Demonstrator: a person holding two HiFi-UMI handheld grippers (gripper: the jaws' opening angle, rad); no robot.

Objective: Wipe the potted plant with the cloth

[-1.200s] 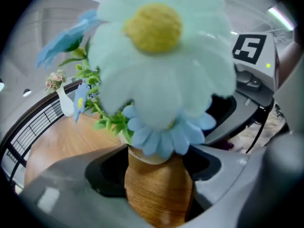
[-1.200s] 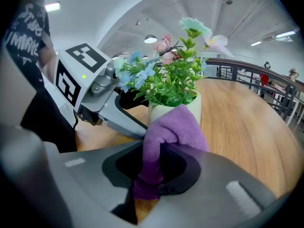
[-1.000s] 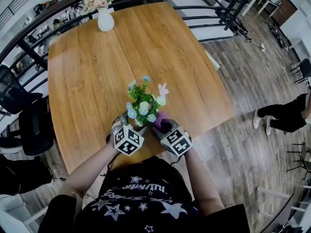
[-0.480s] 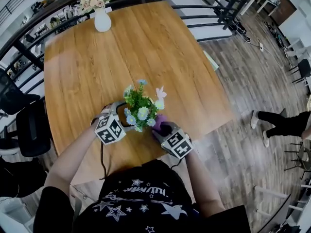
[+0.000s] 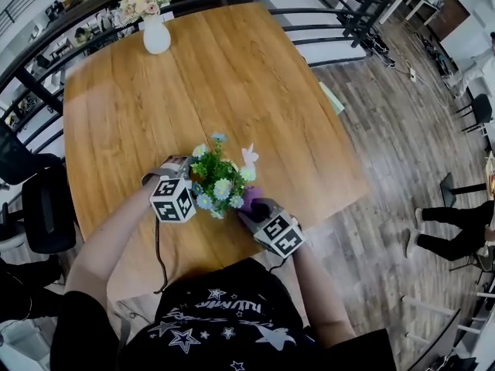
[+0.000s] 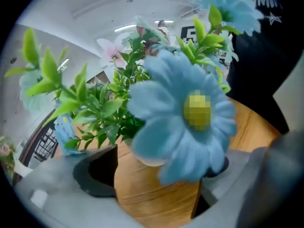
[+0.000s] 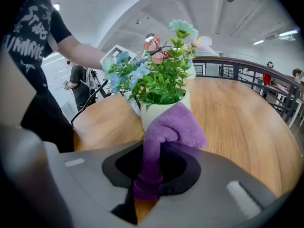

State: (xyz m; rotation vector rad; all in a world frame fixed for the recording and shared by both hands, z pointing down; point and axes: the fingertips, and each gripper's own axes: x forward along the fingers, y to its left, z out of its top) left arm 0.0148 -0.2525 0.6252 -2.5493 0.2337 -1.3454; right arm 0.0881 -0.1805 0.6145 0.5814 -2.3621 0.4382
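The potted plant [image 5: 216, 180], a white pot of green leaves with blue and white flowers, stands near the front of the wooden table [image 5: 232, 76]. My left gripper [image 5: 184, 170] sits against the plant's left side. Its jaws are opening wide, with a blue flower [image 6: 190, 127] and the pot [image 6: 145, 159] just ahead of them and nothing pressed by the pads. My right gripper [image 5: 251, 205] is at the pot's front right, shut on a purple cloth [image 7: 173, 127]. The bunched cloth rests against the pot [image 7: 161, 109].
A white vase of pink flowers [image 5: 155, 33] stands at the table's far left edge. A black railing [image 5: 325, 22] runs behind the table. A black chair [image 5: 46, 207] sits to the left, and a person's legs [image 5: 452, 226] show on the floor at the right.
My left gripper has swung from the pot's front round to its left side, rolled over, and its jaws have spread. The right gripper with the cloth has stayed put.
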